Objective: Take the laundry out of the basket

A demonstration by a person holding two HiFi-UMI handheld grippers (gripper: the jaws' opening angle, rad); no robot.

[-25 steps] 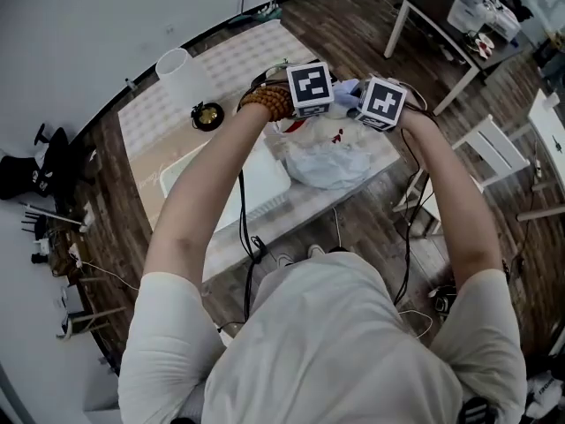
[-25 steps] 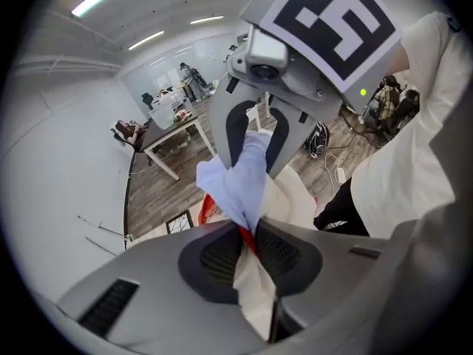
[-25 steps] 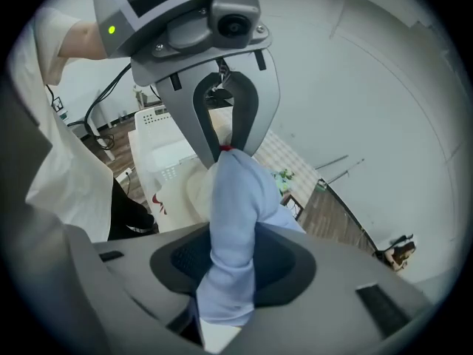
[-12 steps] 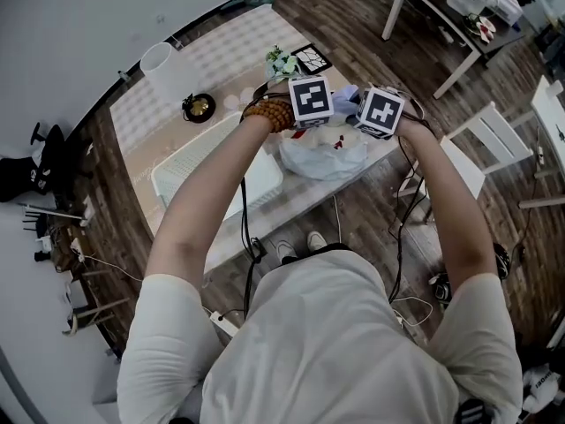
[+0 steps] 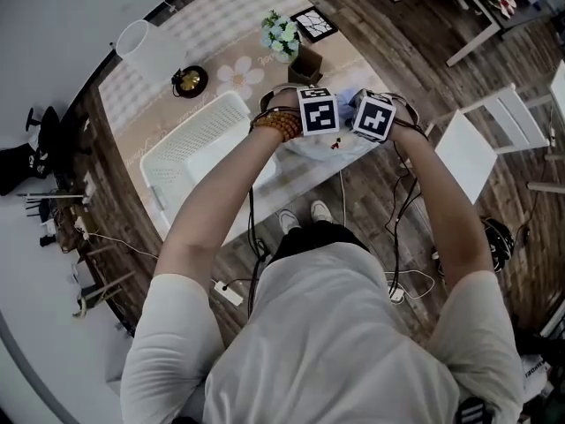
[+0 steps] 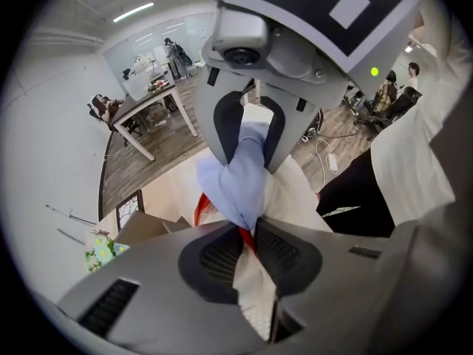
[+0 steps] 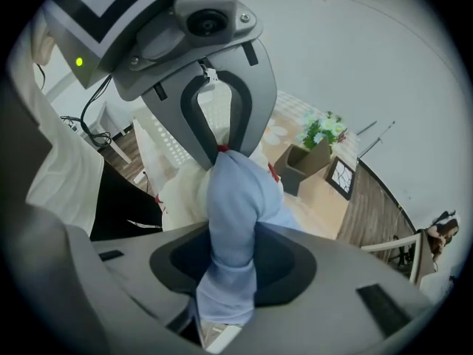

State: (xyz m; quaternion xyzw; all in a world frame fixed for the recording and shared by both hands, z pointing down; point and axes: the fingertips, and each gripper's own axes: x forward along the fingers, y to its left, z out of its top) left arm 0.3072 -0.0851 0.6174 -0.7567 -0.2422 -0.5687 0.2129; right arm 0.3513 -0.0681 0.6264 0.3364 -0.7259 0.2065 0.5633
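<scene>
A white slatted laundry basket stands on the table's left part. Right of it, over the table's near edge, both grippers hold one bunched garment, pale blue and white with red marks. My left gripper is shut on a twisted fold of the garment, the cloth pinched between its pads. My right gripper is shut on a thick blue roll of the same garment. The two grippers face each other a short way apart, with the cloth stretched between them. Their fingertips are hidden under the marker cubes in the head view.
On the table beyond the basket are a white cylinder, a small dark round thing, a flower pot, a brown box and a framed picture. A white chair stands right of the table. Cables lie on the floor.
The head view has pulled back, so more of the table and basket shows. Both grippers keep their hold and stay close together, and less of the garment shows beneath them.
</scene>
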